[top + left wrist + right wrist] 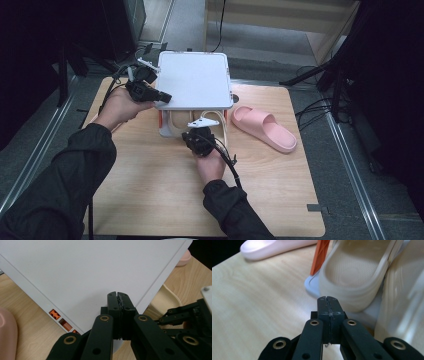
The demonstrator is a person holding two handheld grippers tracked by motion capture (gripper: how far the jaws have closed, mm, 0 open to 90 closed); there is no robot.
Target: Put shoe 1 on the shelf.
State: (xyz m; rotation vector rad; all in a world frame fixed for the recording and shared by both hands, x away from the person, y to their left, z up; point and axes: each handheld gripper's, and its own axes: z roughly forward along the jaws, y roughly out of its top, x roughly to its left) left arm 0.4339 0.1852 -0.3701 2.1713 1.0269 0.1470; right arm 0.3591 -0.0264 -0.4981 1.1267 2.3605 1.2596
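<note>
A low rack with a white top panel (194,80) and orange legs (320,255) stands at the back of the wooden table (160,190). Beige slippers (354,272) lie under the panel on its lower shelf. A pink slipper (265,127) rests on the table to the right of the rack. My left gripper (166,96) is shut and empty, its tips at the panel's front left corner (117,293). My right gripper (200,134) is shut and empty too, low in front of the rack, tips (328,298) just short of a beige slipper's rim.
Orange connectors (56,314) show along the panel's side edge. A pink rounded shape (7,335) lies on the table left of the rack. The right gripper's linkage (180,317) sits close by in the left gripper view. Dark stands and cables (325,75) surround the table.
</note>
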